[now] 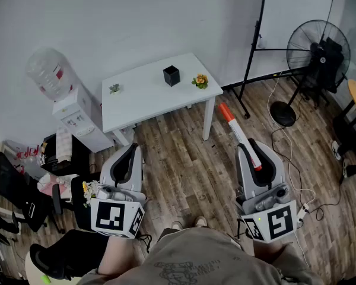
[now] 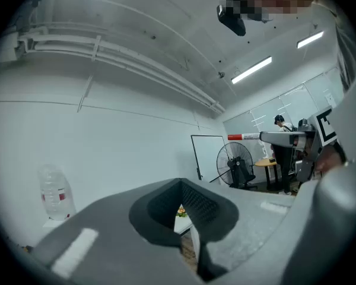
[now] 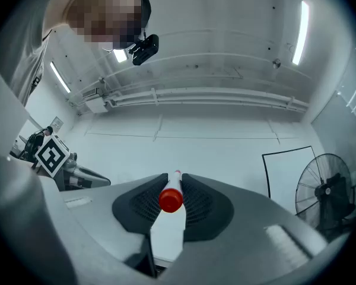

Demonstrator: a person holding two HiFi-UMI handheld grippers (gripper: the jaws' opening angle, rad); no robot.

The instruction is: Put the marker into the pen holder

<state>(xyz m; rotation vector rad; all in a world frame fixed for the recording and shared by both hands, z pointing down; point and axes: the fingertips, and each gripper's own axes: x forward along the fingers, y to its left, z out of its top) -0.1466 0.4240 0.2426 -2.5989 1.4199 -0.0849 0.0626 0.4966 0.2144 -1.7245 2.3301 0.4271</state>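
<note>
The black pen holder [image 1: 171, 75] stands upright near the back middle of the white table [image 1: 136, 100], well ahead of both grippers. My right gripper [image 1: 253, 150] is shut on the marker [image 1: 240, 136], a white barrel with a red cap that sticks out past the jaws toward the table. In the right gripper view the marker [image 3: 171, 199] sits between the dark ribbed pads and points up and away. My left gripper [image 1: 129, 153] hangs above the wooden floor at the left, shut and holding nothing. The left gripper view shows the left gripper [image 2: 187, 218] with only a thin slit between its pads.
A small orange flower ornament [image 1: 200, 81] sits right of the holder, and a small plant [image 1: 114, 88] is at the table's left. A water dispenser [image 1: 74, 114] stands left of the table. A whiteboard stand [image 1: 255, 46], a floor fan [image 1: 317, 46] and cables [image 1: 285, 147] are to the right.
</note>
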